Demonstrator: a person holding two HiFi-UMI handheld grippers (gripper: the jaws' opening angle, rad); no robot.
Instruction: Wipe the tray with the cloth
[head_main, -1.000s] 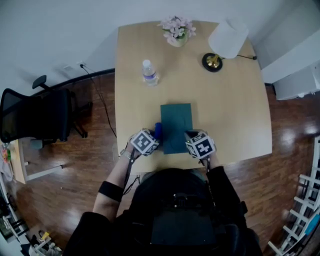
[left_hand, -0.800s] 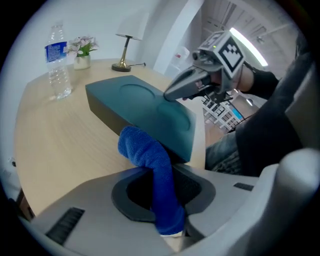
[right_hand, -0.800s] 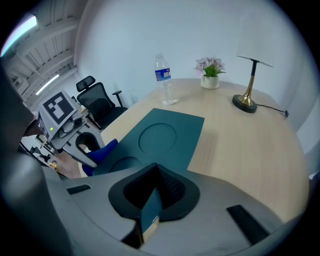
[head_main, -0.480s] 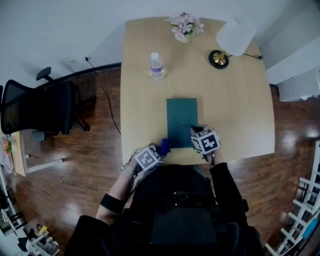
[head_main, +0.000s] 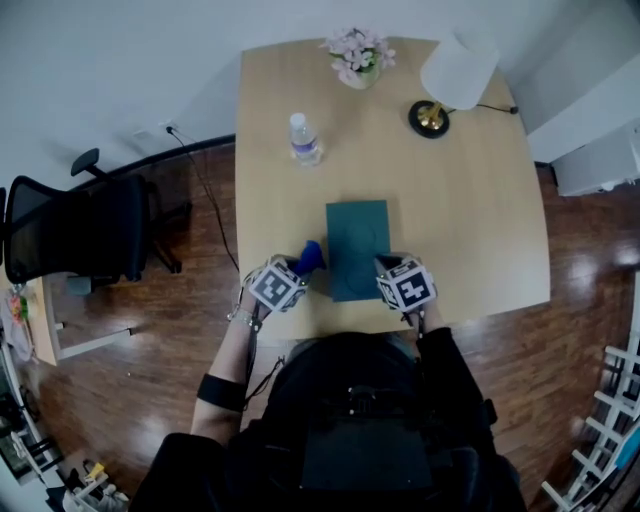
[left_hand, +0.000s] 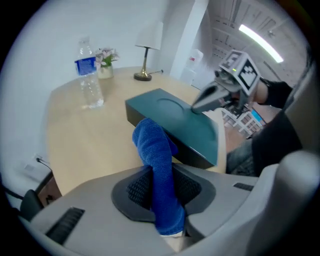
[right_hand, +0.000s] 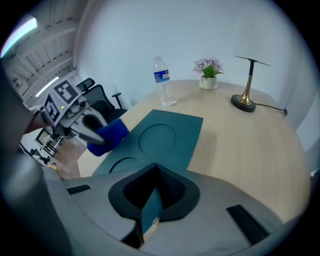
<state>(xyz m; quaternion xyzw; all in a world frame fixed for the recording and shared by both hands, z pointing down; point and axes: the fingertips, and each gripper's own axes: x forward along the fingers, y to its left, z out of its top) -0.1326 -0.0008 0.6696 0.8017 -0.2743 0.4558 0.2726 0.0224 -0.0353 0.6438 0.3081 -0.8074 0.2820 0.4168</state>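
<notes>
A dark teal tray with round recesses lies on the wooden table near its front edge. My right gripper is shut on the tray's near right edge, and a thin teal rim shows between its jaws. My left gripper is shut on a blue cloth, which sticks up out of the pads. The cloth hangs just off the tray's left side, a little above the table. In the right gripper view the cloth is beside the tray's left edge.
A water bottle stands behind the tray on the left. A flower pot and a white table lamp are at the table's far edge. A black office chair stands on the floor to the left.
The left gripper drew the cloth back to the tray's near left corner, then came forward again along the tray's left side. The right gripper kept its hold and place.
</notes>
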